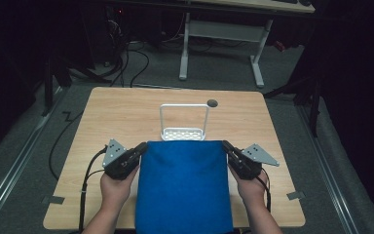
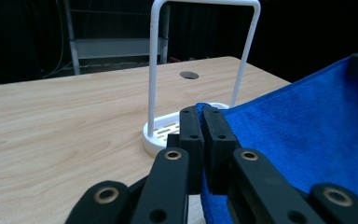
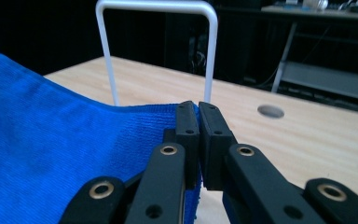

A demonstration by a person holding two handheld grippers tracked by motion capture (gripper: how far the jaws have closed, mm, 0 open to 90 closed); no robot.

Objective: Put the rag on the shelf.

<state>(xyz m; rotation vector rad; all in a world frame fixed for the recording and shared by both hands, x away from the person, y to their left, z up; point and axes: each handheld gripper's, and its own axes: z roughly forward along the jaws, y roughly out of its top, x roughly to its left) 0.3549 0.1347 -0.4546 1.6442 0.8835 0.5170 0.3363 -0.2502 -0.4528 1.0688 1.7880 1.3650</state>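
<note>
While the blue cloth (image 1: 182, 187) hangs stretched just before the white rack (image 1: 183, 122), the left gripper (image 1: 137, 152) and right gripper (image 1: 227, 148) each pinch a top corner; soft, light, likely sagging unless held taut.

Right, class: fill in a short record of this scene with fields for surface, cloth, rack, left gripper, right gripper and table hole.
surface: wooden table
cloth: blue cloth, stretched between both grippers, near edge past the table's front
rack: white wire rack, upright, just beyond the cloth's far edge
left gripper: left gripper shut on the cloth's far left corner
right gripper: right gripper shut on the cloth's far right corner
table hole: round hole beyond the rack
</note>
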